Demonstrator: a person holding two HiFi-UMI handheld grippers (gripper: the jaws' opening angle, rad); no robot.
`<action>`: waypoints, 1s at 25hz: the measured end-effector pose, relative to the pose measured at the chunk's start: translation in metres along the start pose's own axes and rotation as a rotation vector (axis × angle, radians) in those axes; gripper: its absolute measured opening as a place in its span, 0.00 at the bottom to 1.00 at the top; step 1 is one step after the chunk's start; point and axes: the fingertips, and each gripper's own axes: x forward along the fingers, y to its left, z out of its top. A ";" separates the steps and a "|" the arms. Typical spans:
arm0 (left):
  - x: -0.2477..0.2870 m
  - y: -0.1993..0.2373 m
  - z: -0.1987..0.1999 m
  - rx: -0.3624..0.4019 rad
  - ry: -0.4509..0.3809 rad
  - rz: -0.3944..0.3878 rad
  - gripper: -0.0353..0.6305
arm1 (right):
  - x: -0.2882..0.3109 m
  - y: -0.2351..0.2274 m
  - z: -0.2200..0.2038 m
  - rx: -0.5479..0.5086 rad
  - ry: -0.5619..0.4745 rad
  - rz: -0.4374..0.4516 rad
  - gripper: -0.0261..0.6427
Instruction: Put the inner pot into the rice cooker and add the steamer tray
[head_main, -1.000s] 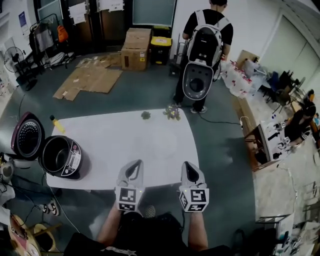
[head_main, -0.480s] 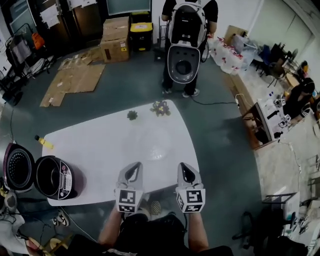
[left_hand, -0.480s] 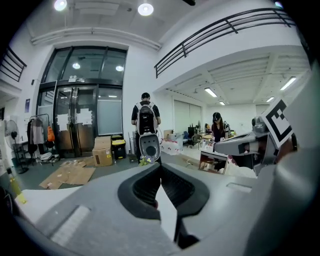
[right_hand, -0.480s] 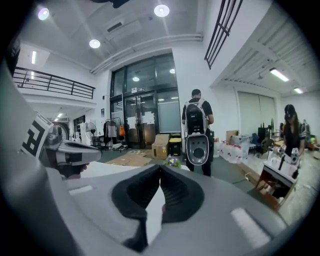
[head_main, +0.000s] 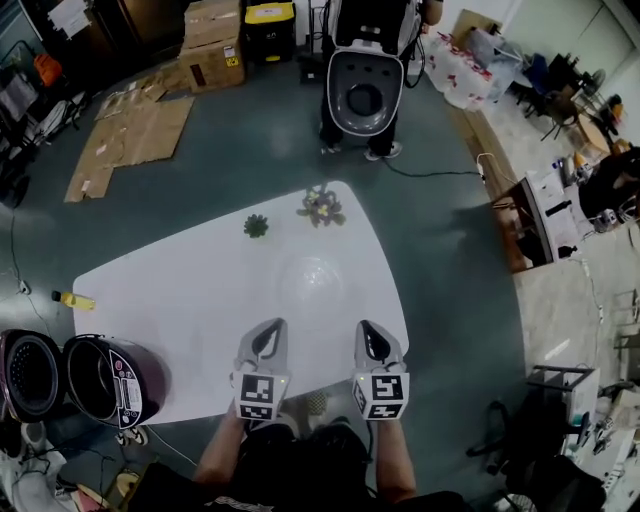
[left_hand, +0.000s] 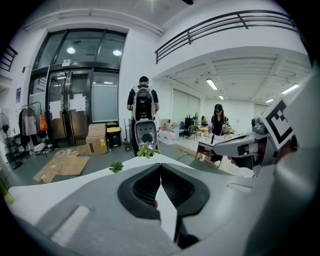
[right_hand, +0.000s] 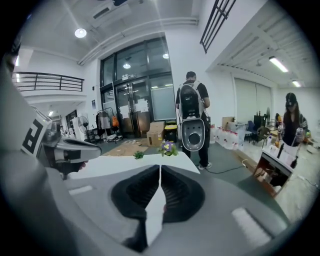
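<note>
Both grippers have sunk toward the near edge of the white table. The left gripper and right gripper sit side by side, each with its jaws pressed together on nothing. Well off to the left gripper's left, the rice cooker stands on the table's corner, its lid thrown open. Whether the inner pot already sits inside I cannot tell, and no steamer tray shows, so the task seems barely begun.

The left hand-held gripper holds its jaws together, empty, above the white bench. A green plant and a flowering plant stand at the far edge.
</note>
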 end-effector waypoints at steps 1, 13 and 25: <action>0.007 0.003 -0.003 -0.006 0.011 -0.002 0.07 | 0.008 -0.002 -0.002 0.004 0.011 -0.003 0.07; 0.069 0.040 -0.060 -0.108 0.198 -0.030 0.38 | 0.082 -0.010 -0.054 0.085 0.182 -0.011 0.31; 0.108 0.062 -0.122 -0.127 0.344 -0.023 0.39 | 0.128 -0.024 -0.111 0.147 0.322 -0.048 0.31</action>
